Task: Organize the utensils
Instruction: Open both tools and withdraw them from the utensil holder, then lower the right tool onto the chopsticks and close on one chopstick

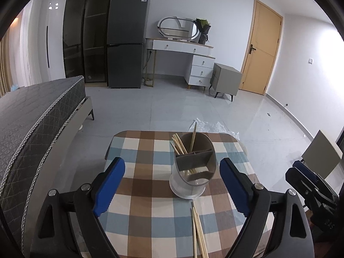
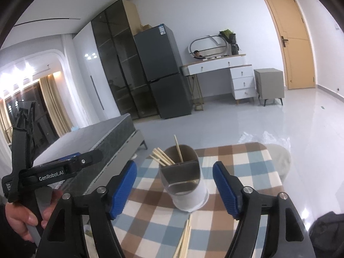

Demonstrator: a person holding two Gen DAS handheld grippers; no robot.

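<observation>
Room, pale walls [image 1: 225, 4], glossy light-grey tiled floor [image 1: 172, 107]. Back wall, upper centre: dark two-door refrigerator [image 1: 126, 38], beside a tall smoked-glass cabinet [image 1: 86, 32] to its left. Right of centre: white dressing table [image 1: 185, 49] with oval mirror [image 1: 176, 28], three drawers beneath; grey nightstand [image 1: 225, 81] just beside it. Upper right: tan wooden door [image 1: 262, 47]. Left edge: bed with grey quilted mattress [image 1: 32, 118]. Far left of the right wrist view: beige curtains [image 2: 53, 105], lit ceiling spots [image 2: 21, 66].

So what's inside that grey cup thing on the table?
Wooden chopsticks stand in the back sections of the divided utensil holder. Their lower ends are hidden by its walls, and the front section's bottom is too unclear to judge.
</observation>
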